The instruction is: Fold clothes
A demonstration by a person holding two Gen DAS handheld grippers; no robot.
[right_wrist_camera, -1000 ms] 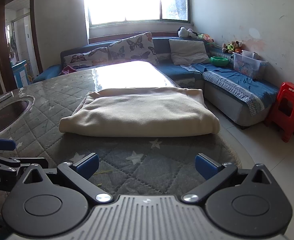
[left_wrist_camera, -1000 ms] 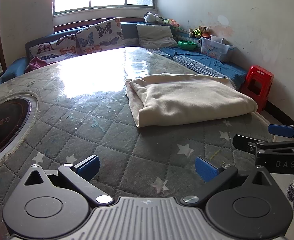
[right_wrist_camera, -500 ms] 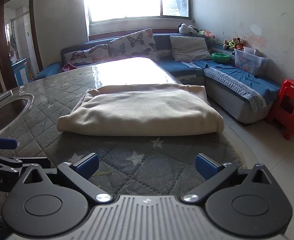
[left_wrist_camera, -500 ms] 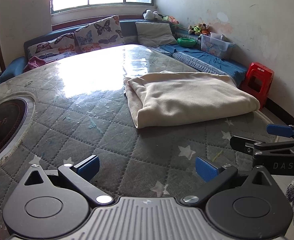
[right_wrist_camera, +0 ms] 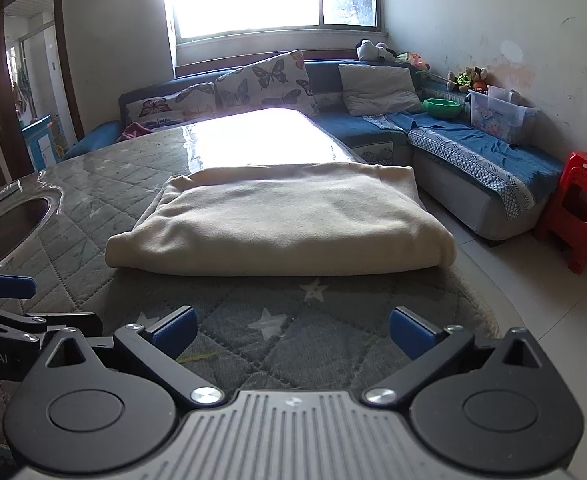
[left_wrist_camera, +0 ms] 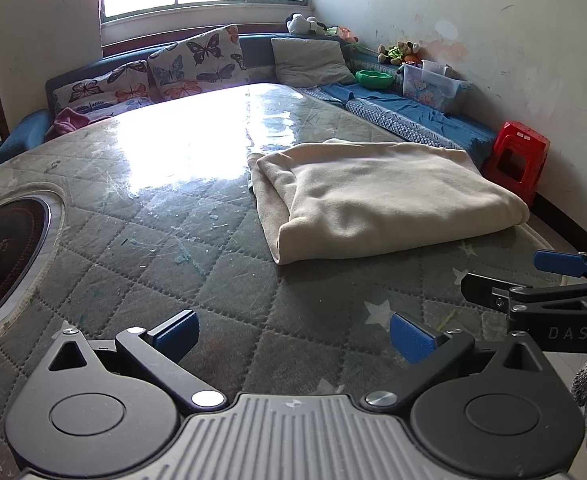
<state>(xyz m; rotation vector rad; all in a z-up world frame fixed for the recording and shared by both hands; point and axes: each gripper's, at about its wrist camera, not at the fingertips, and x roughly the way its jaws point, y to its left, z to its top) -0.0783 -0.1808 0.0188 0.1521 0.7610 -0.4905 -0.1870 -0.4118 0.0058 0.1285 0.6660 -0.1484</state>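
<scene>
cloth: cream fleece cloth (left_wrist_camera: pixel 389 196), lies as a flat stack of layers, rounded fold edge toward the tongs, looser layer ends showing on its left side in the left wrist view
place: on the grey quilted star-print desk (left_wrist_camera: pixel 181 264) under a clear glossy cover, by the desk's right edge and close to its near edge; a round dark inset burner (left_wrist_camera: pixel 1 248) sits at the left edge, well apart
left tongs: left tongs (left_wrist_camera: pixel 293 336) released, blue pads spread wide, nothing between them, hovering over the near edge short of the cloth
right tongs: right tongs (right_wrist_camera: pixel 291 330) released too, empty, facing the fold edge square on, apart from it
stage: fits 2 readings, a finished fold with both tongs clear, or a pause ahead of 1 more fold; frames do not settle it
doing it well: if another fold is due, I judge each pair of tongs should pinch all layers at 1 corner of the same edge, lift level, keep edges lined up; thick fleece may slip or sag
writing: "DAS" on the right tongs' body in the left wrist view; "bot.AI" on the left tongs' body in the right wrist view, start cut off; red marks in the burner unreadable
</scene>
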